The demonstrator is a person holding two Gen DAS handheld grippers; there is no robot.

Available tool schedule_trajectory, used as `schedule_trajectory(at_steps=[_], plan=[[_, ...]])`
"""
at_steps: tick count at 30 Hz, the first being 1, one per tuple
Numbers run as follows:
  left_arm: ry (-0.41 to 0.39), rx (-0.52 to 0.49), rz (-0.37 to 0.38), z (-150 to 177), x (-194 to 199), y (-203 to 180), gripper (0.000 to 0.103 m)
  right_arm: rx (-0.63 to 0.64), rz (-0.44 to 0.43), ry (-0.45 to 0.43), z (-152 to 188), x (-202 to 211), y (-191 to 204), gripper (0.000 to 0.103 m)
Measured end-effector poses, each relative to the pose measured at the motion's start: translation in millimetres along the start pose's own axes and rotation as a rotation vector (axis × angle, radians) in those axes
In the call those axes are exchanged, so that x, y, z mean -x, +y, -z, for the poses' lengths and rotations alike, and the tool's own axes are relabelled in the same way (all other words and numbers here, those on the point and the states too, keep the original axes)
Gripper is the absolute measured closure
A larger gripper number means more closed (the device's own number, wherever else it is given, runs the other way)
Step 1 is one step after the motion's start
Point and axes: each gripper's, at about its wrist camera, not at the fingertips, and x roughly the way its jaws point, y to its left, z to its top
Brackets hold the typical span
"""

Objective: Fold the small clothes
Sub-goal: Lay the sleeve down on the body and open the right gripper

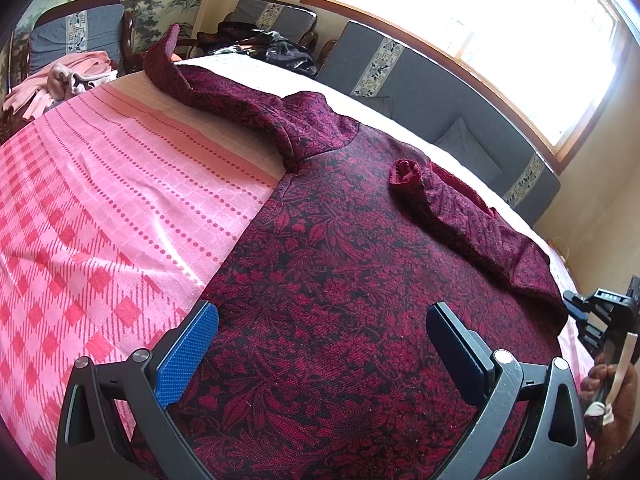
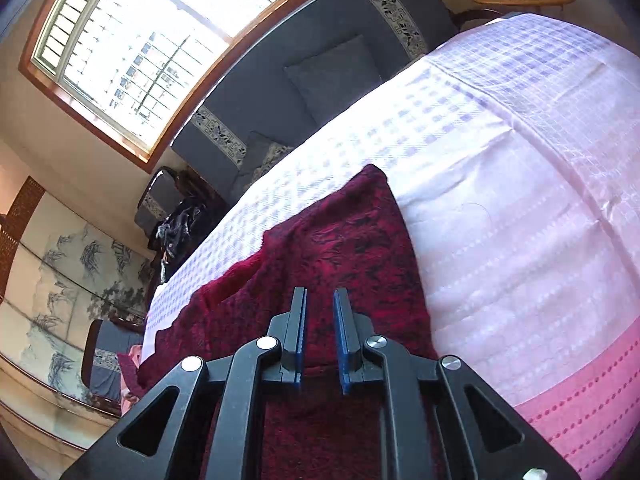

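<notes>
Left gripper (image 1: 322,344) jaws wide apart, hovering over maroon floral top (image 1: 344,264) spread on pink bedspread (image 1: 100,216), frame centre. Right gripper (image 2: 320,332) jaws nearly together, nothing between, above top's edge. Right gripper's label at frame right too small to read. Grey sofa (image 1: 432,92), window (image 1: 480,20) beyond.

Top (image 1: 340,264) — crimson-black floral; bedspread (image 1: 100,200) — pink checks

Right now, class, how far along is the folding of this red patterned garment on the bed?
Early. Done: the garment lies spread on the pink bedspread, one sleeve laid over its body. In hand: nothing; the left gripper is open above the cloth, the right gripper nearly closed and empty. Left: the other sleeve and every body fold.
</notes>
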Motion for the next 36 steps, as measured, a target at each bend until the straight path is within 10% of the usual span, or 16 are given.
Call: schedule_trajectory(at_steps=[6, 13, 22, 29, 36], plan=[[0.002, -0.004, -0.004, 0.5, -0.3, -0.4, 0.000, 0.099, 0.054, 0.119, 9.1, -29.2, -2.7, 0.097], [0.002, -0.005, -0.004, 0.5, -0.5, -0.5, 0.000, 0.194, 0.056, 0.023, -37.8, -8.7, 30.5, 0.092], [0.002, -0.007, -0.008, 1.6, -1.3, -0.6, 0.000, 0.216, 0.205, 0.074, -83.2, -91.6, 28.0, 0.092], [0.004, -0.004, -0.007, 1.9, -2.2, 0.3, 0.000, 0.283, 0.166, -0.041, -46.5, -54.1, 63.5, 0.090], [0.005, -0.001, -0.004, 1.1, -2.3, 0.8, 0.000, 0.543, 0.158, 0.111, 60.2, -67.9, 112.2, 0.090]])
